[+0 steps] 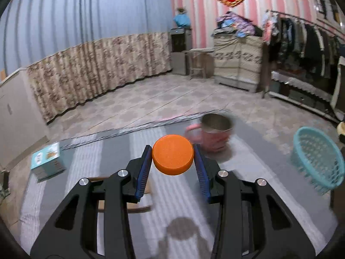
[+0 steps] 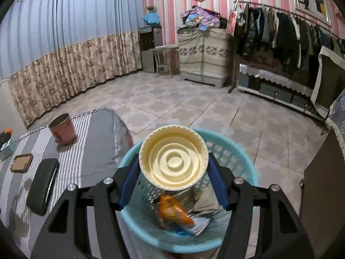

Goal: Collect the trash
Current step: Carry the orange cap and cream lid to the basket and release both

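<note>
Biggest thing in play is the grey-and-white striped cloth-covered table [image 2: 94, 151], and right off its end stands the round turquoise plastic lattice basket [image 2: 235, 151], already carrying an orange snack wrapper [image 2: 172, 211] and some crumpled paper. That basket looks like the trash destination.

The right gripper [image 2: 173, 172] hangs directly over the basket's mouth, its blue pads clamped on either side of a cream ribbed plastic lid [image 2: 173, 157], hollow face turned toward the camera. The drop looks as short as it gets: straight down from there.

The left gripper [image 1: 172, 159] is over the table, jaws pressed on a small round orange plastic cap [image 1: 172, 154], flat top facing the camera. From this hand the turquoise basket sits well off to the right, beyond the table edge, so the right hand is clearly the nearer one and the left has a sideways carry to make.

On the table: a pink metal-rimmed mug [image 1: 213, 133] just past the orange cap, a teal cardboard box [image 1: 46, 161] at the far left, a black case [image 2: 43, 185] and a small brown-framed tray [image 2: 21, 163].
</note>
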{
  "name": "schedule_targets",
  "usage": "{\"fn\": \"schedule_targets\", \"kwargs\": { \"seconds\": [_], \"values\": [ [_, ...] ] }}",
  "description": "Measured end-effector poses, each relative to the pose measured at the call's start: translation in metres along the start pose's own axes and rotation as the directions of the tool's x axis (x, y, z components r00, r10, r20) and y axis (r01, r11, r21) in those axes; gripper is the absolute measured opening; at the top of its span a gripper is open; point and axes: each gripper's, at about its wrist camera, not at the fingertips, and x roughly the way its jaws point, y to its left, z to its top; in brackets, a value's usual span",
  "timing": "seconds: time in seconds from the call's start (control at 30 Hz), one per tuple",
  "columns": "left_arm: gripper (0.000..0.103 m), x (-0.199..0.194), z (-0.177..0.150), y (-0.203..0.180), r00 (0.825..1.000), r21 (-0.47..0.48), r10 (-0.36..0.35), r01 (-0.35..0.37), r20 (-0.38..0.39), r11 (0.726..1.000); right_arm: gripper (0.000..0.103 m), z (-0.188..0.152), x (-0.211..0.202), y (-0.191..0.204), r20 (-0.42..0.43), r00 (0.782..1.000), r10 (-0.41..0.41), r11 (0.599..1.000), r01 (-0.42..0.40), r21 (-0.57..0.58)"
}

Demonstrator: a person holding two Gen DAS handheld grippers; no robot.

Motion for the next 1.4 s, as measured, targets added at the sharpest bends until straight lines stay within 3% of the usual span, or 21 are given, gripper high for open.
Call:
{"fn": "schedule_targets", "kwargs": {
  "seconds": [0.23,0.33,0.43,0.57,0.77,0.83,0.93,1.1,1.27,1.3,1.33,1.37,1.4],
  "values": [
    [0.039,0.009,0.010,-0.110,0.988,0.062,-0.155,0.155,0.000,0.986,0.061,-0.001,0.004,-0.031,-0.004,1.000,-0.011,1.000,0.011,-0.011],
    [0.039,0.012,0.009,-0.156,0.979,0.105,-0.206,0.205,-0.004,0.973,0.061,-0.001,0.011,-0.042,-0.008,0.999,-0.051,0.999,0.051,-0.009],
    [0.039,0.018,0.005,-0.196,0.969,0.135,-0.248,0.248,-0.020,0.959,0.061,-0.001,0.011,-0.051,-0.013,0.999,-0.035,0.999,0.036,0.009],
    [0.039,0.028,0.000,-0.241,0.955,0.170,-0.292,0.296,-0.047,0.940,0.061,-0.003,0.014,-0.069,-0.018,0.996,-0.090,0.996,0.091,0.021],
    [0.041,0.048,-0.004,-0.289,0.940,0.215,-0.327,0.340,-0.097,0.915,0.061,-0.007,0.018,-0.095,-0.031,0.994,-0.102,0.991,0.105,0.087],
    [0.065,0.052,-0.002,-0.292,0.942,0.214,-0.320,0.335,-0.104,0.917,0.061,-0.007,0.019,-0.099,-0.031,0.995,-0.094,0.991,0.097,0.097],
    [0.084,0.053,0.004,-0.288,0.953,0.207,-0.292,0.303,-0.079,0.930,0.061,-0.007,0.022,-0.098,-0.031,0.996,-0.078,0.992,0.081,0.099],
    [0.098,0.037,0.014,-0.256,0.976,0.183,-0.217,0.216,-0.016,0.959,0.061,-0.011,0.029,-0.079,-0.049,0.998,-0.044,0.996,0.048,0.072],
    [0.098,0.022,0.021,-0.218,0.990,0.144,-0.137,0.133,0.019,0.981,0.063,-0.016,0.046,-0.055,-0.074,0.997,0.022,0.999,-0.018,0.052],
    [0.098,0.018,0.021,-0.211,0.992,0.141,-0.124,0.119,0.027,0.983,0.080,-0.016,0.048,-0.052,-0.070,0.997,0.039,0.998,-0.035,0.057],
    [0.098,0.015,0.020,-0.203,0.993,0.140,-0.116,0.111,0.030,0.984,0.089,-0.016,0.048,-0.051,-0.058,0.997,0.054,0.996,-0.050,0.074],
    [0.098,0.012,0.020,-0.198,0.993,0.140,-0.115,0.110,0.028,0.984,0.096,-0.017,0.048,-0.050,-0.046,0.997,0.058,0.995,-0.054,0.085],
    [0.098,0.009,0.020,-0.193,0.993,0.142,-0.115,0.110,0.027,0.984,0.096,-0.017,0.048,-0.050,-0.040,0.997,0.062,0.994,-0.058,0.096]
  ]
}}
